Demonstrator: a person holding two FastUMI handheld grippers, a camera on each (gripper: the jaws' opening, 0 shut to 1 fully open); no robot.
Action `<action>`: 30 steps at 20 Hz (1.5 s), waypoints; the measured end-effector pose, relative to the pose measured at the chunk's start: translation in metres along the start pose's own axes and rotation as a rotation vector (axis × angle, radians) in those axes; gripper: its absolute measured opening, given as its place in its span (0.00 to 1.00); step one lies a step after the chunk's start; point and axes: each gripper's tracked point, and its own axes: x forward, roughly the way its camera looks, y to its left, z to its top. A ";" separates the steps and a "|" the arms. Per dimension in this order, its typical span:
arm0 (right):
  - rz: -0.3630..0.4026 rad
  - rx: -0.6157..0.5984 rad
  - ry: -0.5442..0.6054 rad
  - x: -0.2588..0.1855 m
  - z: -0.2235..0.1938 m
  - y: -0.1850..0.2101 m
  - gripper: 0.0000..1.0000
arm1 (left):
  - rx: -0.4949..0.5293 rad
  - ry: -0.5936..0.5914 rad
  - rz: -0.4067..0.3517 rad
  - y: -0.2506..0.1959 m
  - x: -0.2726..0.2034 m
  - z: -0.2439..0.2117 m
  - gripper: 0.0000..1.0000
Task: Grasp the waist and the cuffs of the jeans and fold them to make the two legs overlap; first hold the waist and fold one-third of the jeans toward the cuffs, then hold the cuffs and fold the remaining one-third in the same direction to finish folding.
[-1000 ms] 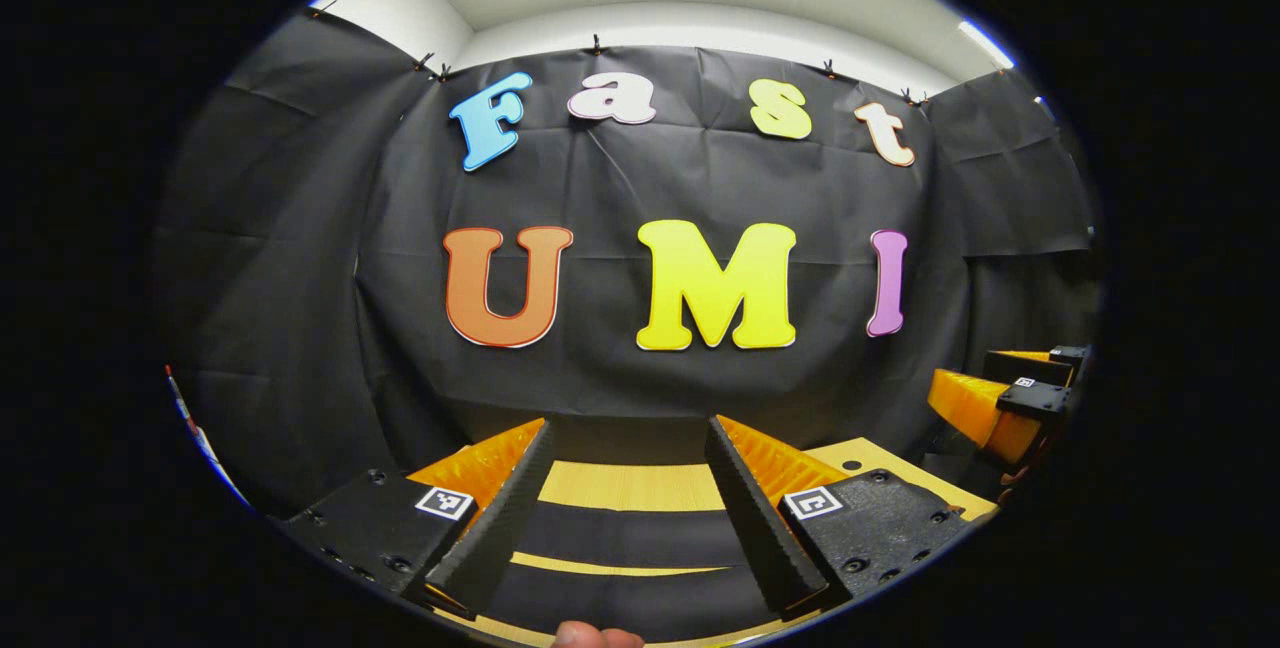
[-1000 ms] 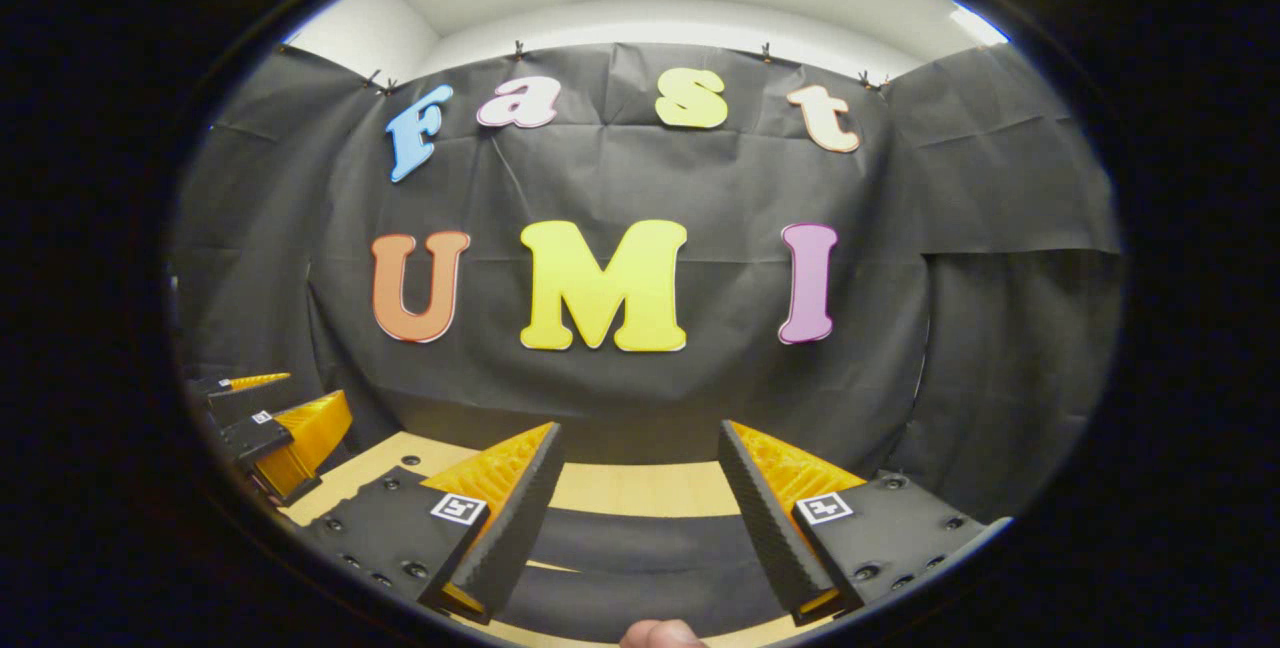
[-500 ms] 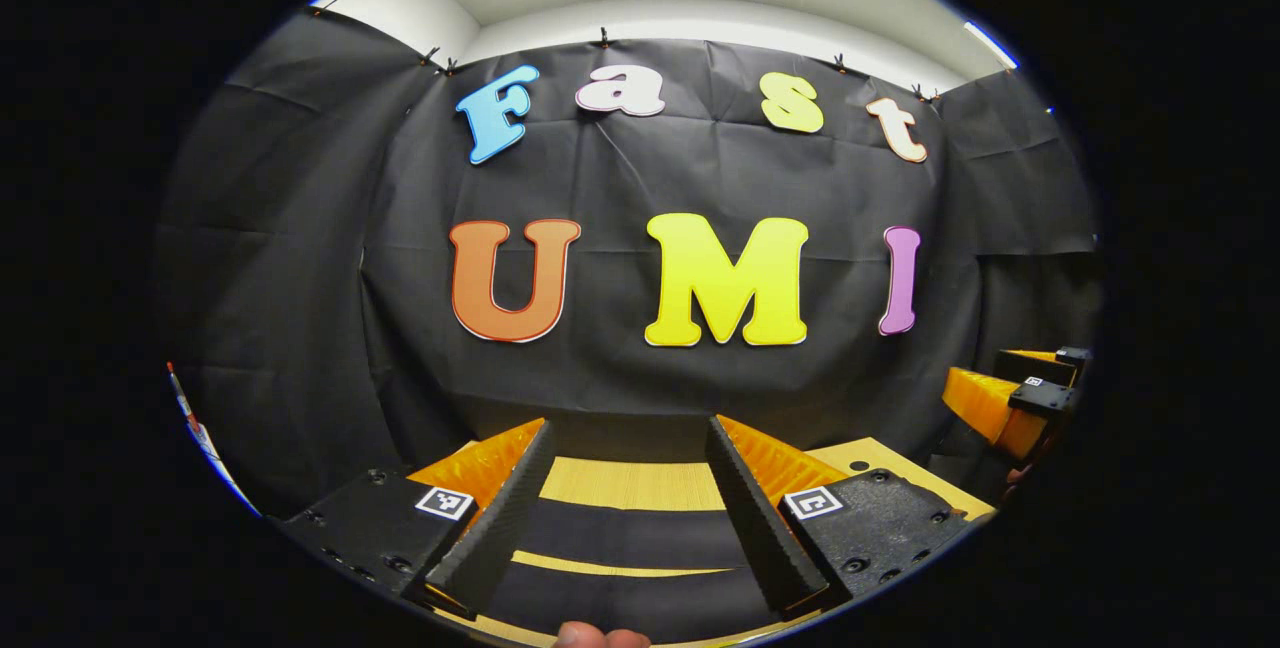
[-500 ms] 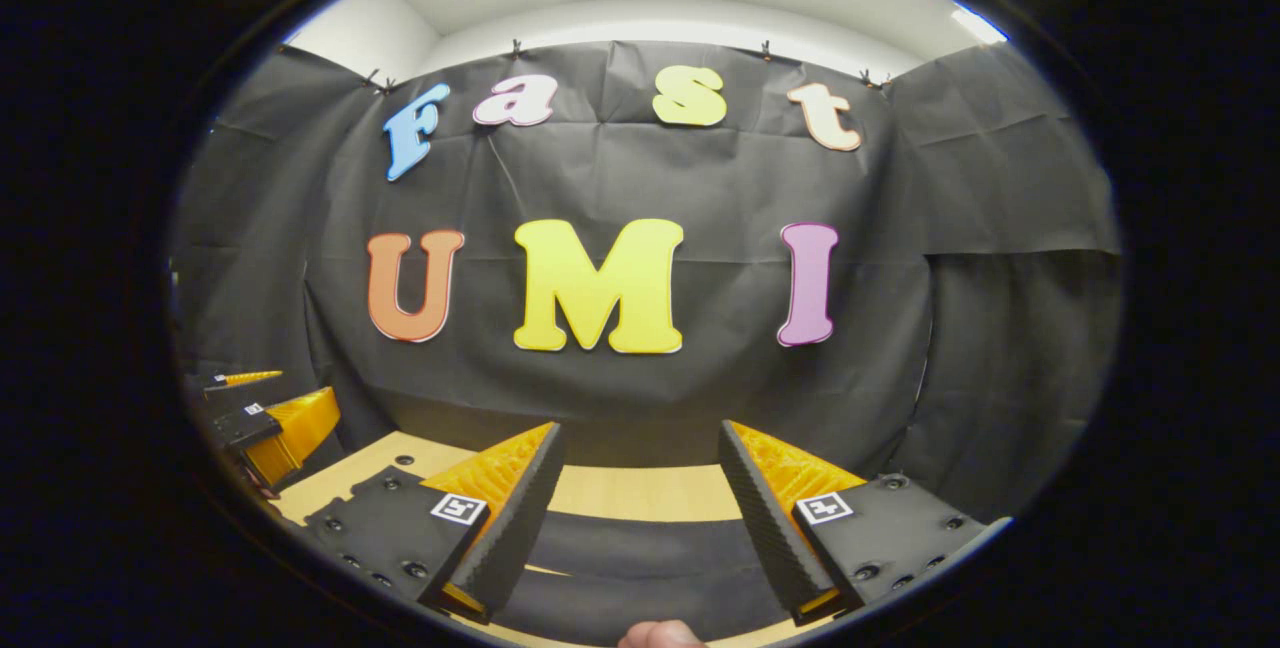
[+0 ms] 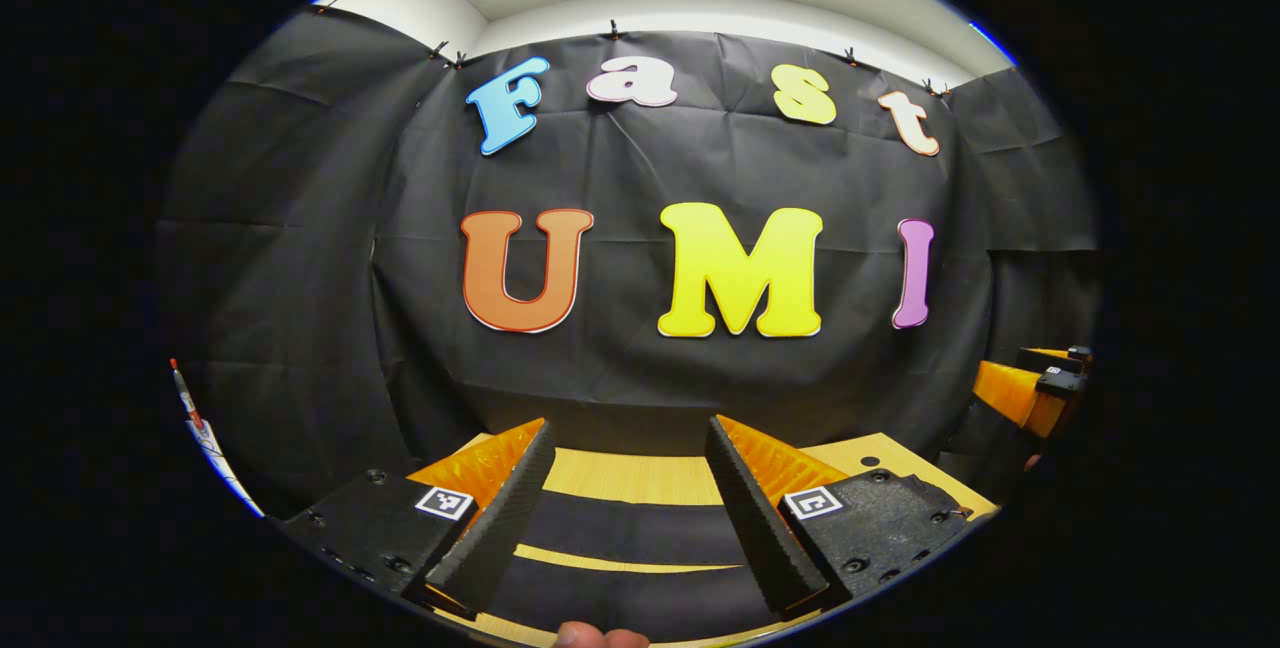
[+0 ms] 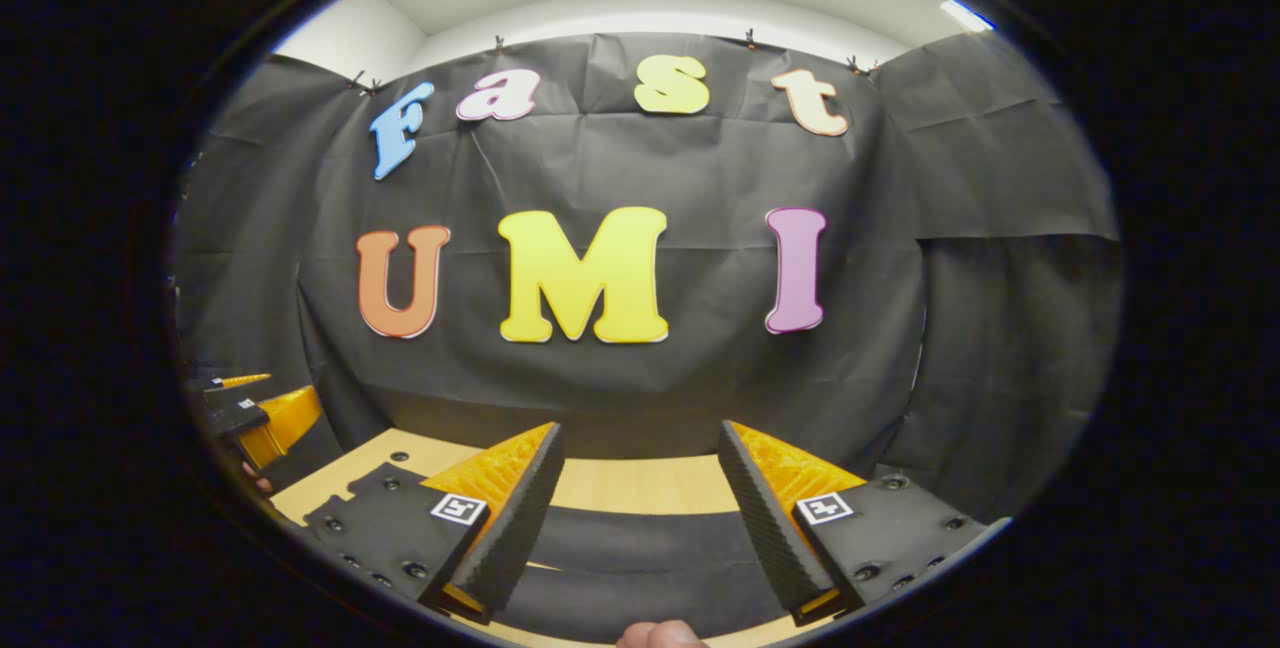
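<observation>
So, taking stock before the first fold.

Left gripper (image 5: 625,473): I am holding it level, looking across the wooden table (image 5: 640,476) toward the booth wall. Its fingers are standing wide apart, with nothing between them.

Right gripper (image 6: 635,473): I am holding it the same way, jaws spread wide, gripping nothing. From the left gripper view it is showing at about 3 o'clock; from the right gripper view the left one is sitting at about 9 o'clock.

Jeans: I am seeing dark bands lying across the table between each pair of fingers, at 6 o'clock in both views. I am judging these to be the jeans (image 5: 625,538), though I cannot tell waist from cuffs, nor how the legs are lying.

Thumbs: a fingertip (image 5: 598,637) is peeking in at 6 o'clock in the left gripper view, and another likewise in the right gripper view.

Step in hand: I am judging that nothing is folded yet; I am getting ready to reach for waist and cuffs.

Next move: I am thinking both grippers need tipping down toward 6 o'clock, each closing on an edge of the cloth, to bring one leg over the other.
</observation>
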 end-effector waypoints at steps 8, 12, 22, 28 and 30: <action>-0.185 -0.035 0.288 -0.012 -0.097 -0.158 0.97 | -0.211 0.311 0.207 0.129 -0.020 -0.122 0.98; -0.286 0.181 0.543 -0.028 -0.183 -0.226 0.96 | -0.445 0.491 0.400 0.199 -0.050 -0.199 0.99; -0.450 0.733 0.868 -0.026 -0.316 -0.272 0.98 | -1.191 0.616 0.625 0.208 -0.055 -0.300 1.00; -0.497 0.728 0.923 -0.015 -0.338 -0.272 0.93 | -1.199 0.661 0.644 0.208 -0.035 -0.319 0.99; -0.522 0.725 0.929 -0.011 -0.346 -0.274 0.98 | -1.189 0.665 0.644 0.210 -0.028 -0.319 0.99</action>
